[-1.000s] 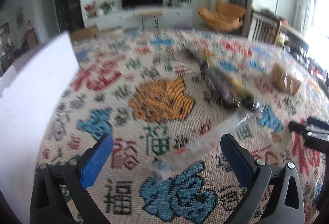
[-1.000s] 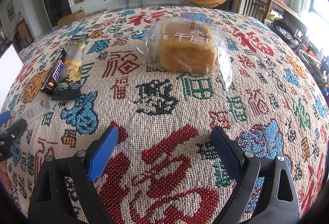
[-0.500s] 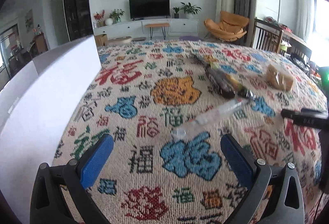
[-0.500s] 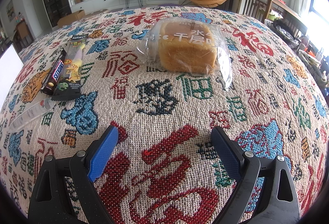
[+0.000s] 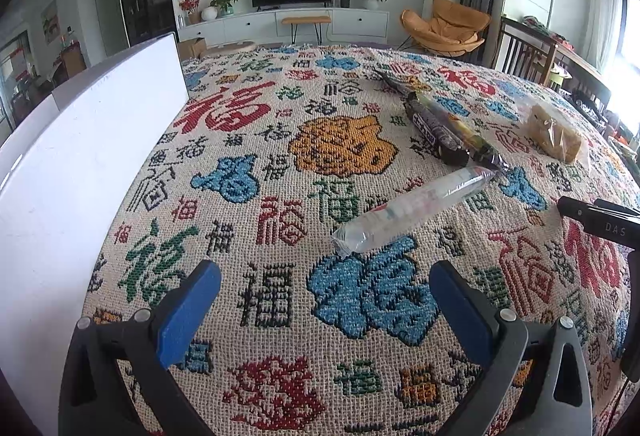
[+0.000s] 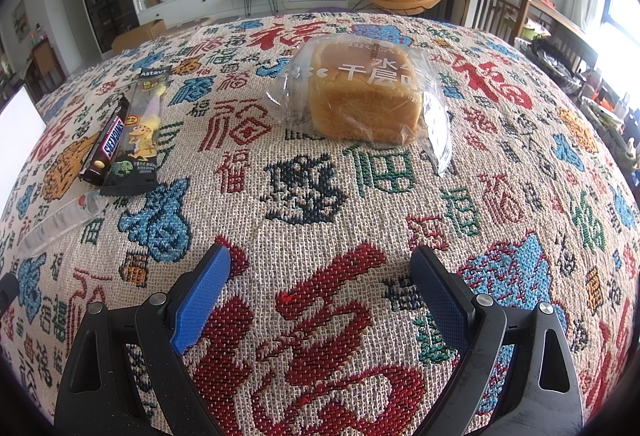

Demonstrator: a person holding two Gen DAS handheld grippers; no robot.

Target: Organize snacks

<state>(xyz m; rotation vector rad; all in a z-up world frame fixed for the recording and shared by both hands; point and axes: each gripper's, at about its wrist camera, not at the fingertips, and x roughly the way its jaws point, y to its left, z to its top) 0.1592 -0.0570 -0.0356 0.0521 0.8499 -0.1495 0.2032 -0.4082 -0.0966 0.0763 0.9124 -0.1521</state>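
A clear plastic tube pack [image 5: 412, 210] lies on the patterned tablecloth [image 5: 280, 172], just ahead of my open, empty left gripper [image 5: 324, 300]. Beyond it lie a Snickers bar [image 5: 434, 130] and a black snack packet [image 5: 472, 132]. A bagged bread loaf [image 6: 366, 96] sits ahead of my open, empty right gripper [image 6: 320, 284]. The right wrist view also shows the Snickers bar [image 6: 106, 148], the black packet [image 6: 140, 140] and the tube pack [image 6: 60, 222] at the left. The bread [image 5: 554, 134] shows at the right of the left wrist view.
A white box [image 5: 76, 172] stands on the table at the left, its wall close to my left gripper. The right gripper's black body [image 5: 600, 224] shows at the right edge of the left wrist view. Chairs [image 6: 500, 8] stand beyond the table's far right edge.
My left gripper has pulled back and up from the tube pack, which lies on the cloth. The right gripper has not moved.
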